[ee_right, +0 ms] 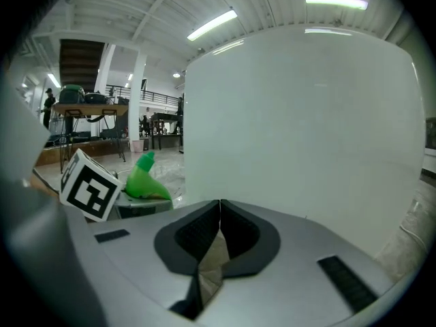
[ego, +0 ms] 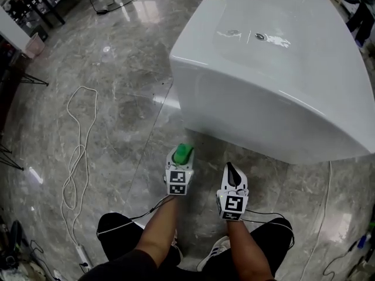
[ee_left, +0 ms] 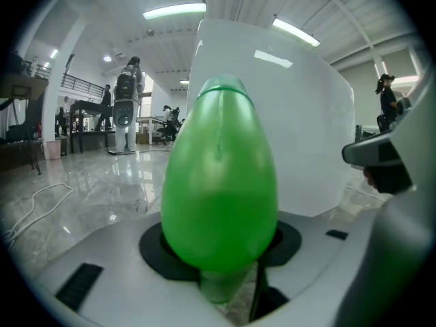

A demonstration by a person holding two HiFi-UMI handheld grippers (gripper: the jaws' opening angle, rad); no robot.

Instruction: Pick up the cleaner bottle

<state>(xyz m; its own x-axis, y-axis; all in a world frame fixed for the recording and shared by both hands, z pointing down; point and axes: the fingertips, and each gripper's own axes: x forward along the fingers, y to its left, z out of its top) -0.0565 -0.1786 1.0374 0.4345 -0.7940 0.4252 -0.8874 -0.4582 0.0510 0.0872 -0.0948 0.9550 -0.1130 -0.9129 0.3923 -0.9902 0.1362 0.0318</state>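
Observation:
The green cleaner bottle (ee_left: pixel 219 182) fills the left gripper view, standing upright between the jaws with its neck down in the gap. In the head view its green top (ego: pixel 183 153) shows in my left gripper (ego: pixel 181 156), which is shut on it just above the floor, near the corner of the white bathtub (ego: pixel 275 69). The right gripper view catches the same bottle (ee_right: pixel 146 180) off to the left, beside the left gripper's marker cube (ee_right: pixel 89 187). My right gripper (ego: pixel 232 171) hovers to the right of the left one, its jaws together with nothing in them.
The white bathtub (ee_right: pixel 300 121) stands as a tall wall right in front of both grippers. A white cable (ego: pixel 79 151) loops over the marble floor at the left. Tables and people stand far back in the hall (ee_left: pixel 126 104).

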